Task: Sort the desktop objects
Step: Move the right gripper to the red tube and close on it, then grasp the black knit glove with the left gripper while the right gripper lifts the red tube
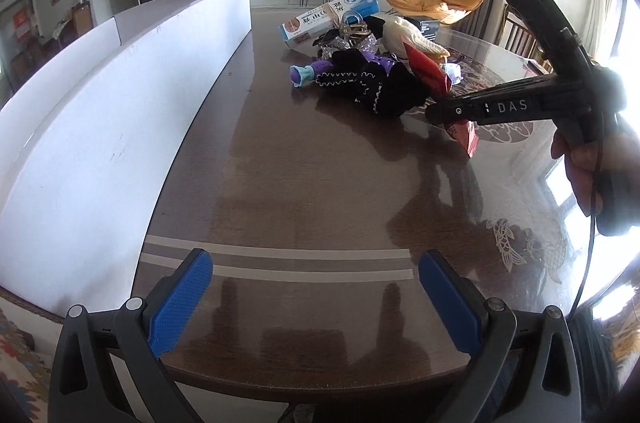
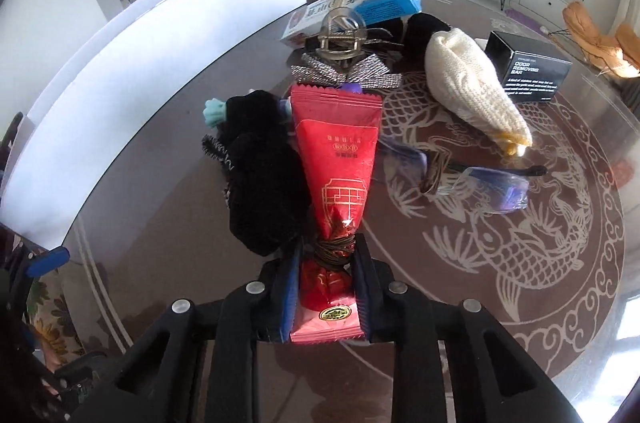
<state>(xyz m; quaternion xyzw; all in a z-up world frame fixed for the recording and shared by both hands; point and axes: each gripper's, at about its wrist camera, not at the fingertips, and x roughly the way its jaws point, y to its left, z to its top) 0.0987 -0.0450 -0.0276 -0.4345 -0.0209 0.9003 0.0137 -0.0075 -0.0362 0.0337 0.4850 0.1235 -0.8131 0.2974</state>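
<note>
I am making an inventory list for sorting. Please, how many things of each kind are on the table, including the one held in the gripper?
Boxes: 2, blue-white box and black box
Snack packets: 1, red packet in the right gripper
Knitted cream item: 1
Black fuzzy cloth: 1
Glasses: 1
Hair clip: 1
Silver bow: 1
Total: 8 that I can tell apart; the pile hides more.

Each black tool (image 1: pixel 316 297) has blue ribbed pads (image 1: pixel 182 299), silver screws and "DAS" lettering.

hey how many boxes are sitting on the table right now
2. A blue and white box lies at the far end of the pile; a black box stands to the right, behind the cream glove. Others may be hidden.
</note>
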